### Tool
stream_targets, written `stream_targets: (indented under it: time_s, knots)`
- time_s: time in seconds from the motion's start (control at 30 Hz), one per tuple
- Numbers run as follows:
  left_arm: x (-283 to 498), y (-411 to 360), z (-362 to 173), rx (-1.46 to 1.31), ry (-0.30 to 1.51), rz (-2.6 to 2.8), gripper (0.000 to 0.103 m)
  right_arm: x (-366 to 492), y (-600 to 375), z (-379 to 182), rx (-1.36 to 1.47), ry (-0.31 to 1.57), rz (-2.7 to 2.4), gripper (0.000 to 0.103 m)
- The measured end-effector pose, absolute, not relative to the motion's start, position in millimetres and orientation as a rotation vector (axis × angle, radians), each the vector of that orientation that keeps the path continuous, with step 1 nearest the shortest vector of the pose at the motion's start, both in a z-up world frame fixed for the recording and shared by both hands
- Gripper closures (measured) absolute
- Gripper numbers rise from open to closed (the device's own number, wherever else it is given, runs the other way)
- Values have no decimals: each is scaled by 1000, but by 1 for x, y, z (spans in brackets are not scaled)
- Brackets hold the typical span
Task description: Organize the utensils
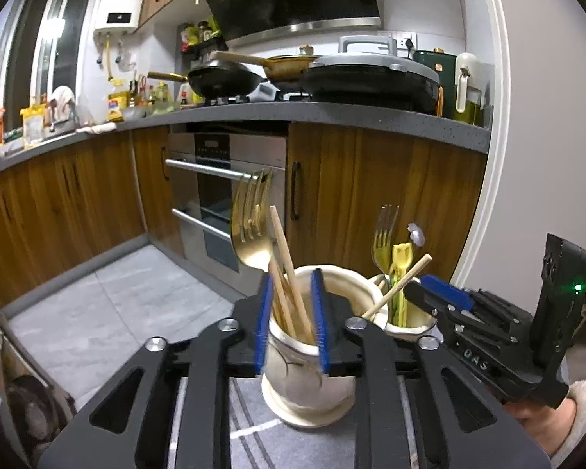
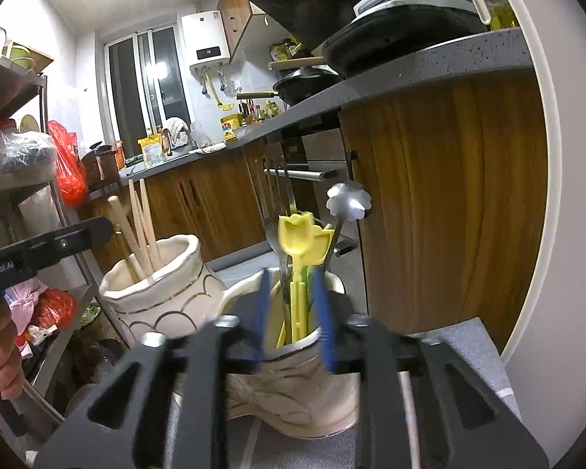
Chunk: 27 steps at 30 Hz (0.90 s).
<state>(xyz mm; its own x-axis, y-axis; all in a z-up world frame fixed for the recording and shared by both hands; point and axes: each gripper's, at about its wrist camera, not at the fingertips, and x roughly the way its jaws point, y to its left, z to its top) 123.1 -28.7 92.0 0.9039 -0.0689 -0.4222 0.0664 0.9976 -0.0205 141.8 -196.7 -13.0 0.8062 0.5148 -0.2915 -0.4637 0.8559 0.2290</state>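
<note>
Two cream ceramic holders stand side by side on a grey mat. My left gripper point(image 1: 291, 326) is open, its blue pads on either side of the left holder point(image 1: 306, 383), which holds wooden chopsticks point(image 1: 287, 273) and gold forks point(image 1: 250, 219). My right gripper point(image 2: 293, 320) is open around the rim of the right holder point(image 2: 293, 394), which holds yellow tulip-shaped spoons point(image 2: 297, 242), a silver flower-topped utensil point(image 2: 347, 199) and a gold fork point(image 1: 383, 238). A single chopstick point(image 1: 398, 285) leans in the right holder. The right gripper also shows in the left wrist view point(image 1: 441, 297).
Wooden cabinets point(image 1: 390, 203) and a built-in oven point(image 1: 222, 195) stand behind the holders. A grey counter point(image 1: 332, 113) carries pans and pots. A metal shelf rack point(image 2: 27, 179) with bags stands to the left. The grey striped mat point(image 1: 246, 422) lies underneath.
</note>
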Motion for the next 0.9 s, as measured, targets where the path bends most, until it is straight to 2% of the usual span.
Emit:
stream_targets:
  time_s: [0.13,0.3,0.37,0.53,0.63,0.9]
  knots:
    - [118,-30,90,15,455,-55,77,128,-199,-11,131,349,502,61]
    - [95,-26,85,2,461,-41,60,98,-210,-10,134,355,486,45]
    - [84,-25,81,0,458,-35,47,85,-212,-12,113,366,477,36]
    - [51,-23,65,-20,442,-23,23,57,-209,-18,25,390,454,13]
    - [35,-27,57,-7,389,-3,8,42,-207,-19,-30,370,440,5]
    - [20,-25,31,-60,301,40,5,33,-204,-28,-92,324,399,5]
